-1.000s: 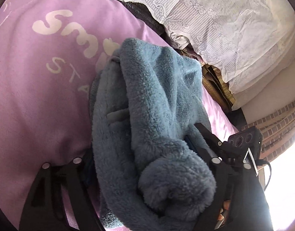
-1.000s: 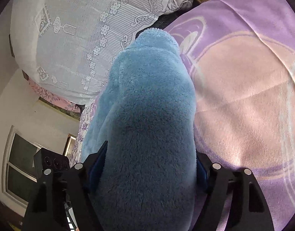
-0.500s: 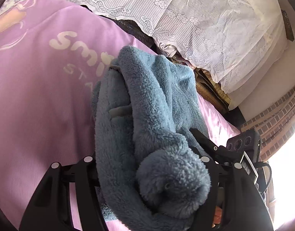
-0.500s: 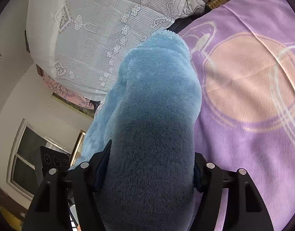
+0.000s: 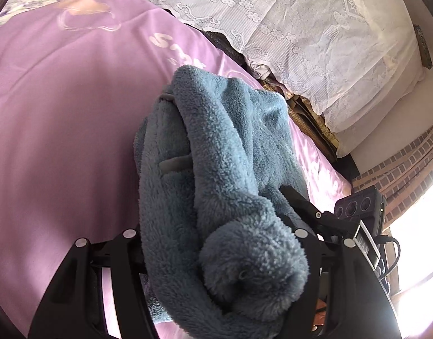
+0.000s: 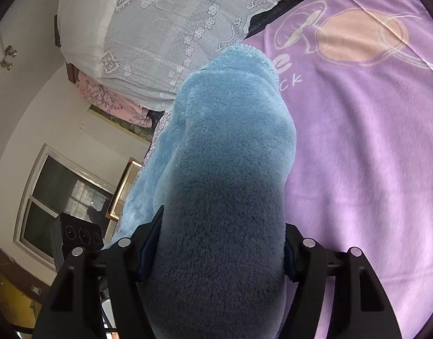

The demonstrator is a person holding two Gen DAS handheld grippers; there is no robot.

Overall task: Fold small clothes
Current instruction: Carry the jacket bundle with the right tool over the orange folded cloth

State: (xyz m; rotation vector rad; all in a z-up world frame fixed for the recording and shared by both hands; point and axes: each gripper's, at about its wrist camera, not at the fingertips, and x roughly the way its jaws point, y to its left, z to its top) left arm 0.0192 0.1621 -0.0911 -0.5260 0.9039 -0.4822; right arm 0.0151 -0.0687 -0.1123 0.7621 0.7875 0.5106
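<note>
Over bed (image 5: 61, 141): fleece (image 5: 216, 169) held up by both grippers.
L gripper (image 5: 216, 254) & R gripper (image 6: 222, 257) each pinch bunched fleece, near lace cover (image 5: 301, 28).

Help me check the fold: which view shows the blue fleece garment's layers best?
The left wrist view: the blue fleece garment shows its overlapping folds, a grey tab and the rolled end. In the right wrist view it is one smooth bulk that hides any layers.

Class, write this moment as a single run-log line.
left gripper: shut on blue fleece garment | right gripper: shut on same garment | garment: bunched, over purple bedspread | fold: not yet laid flat
</note>
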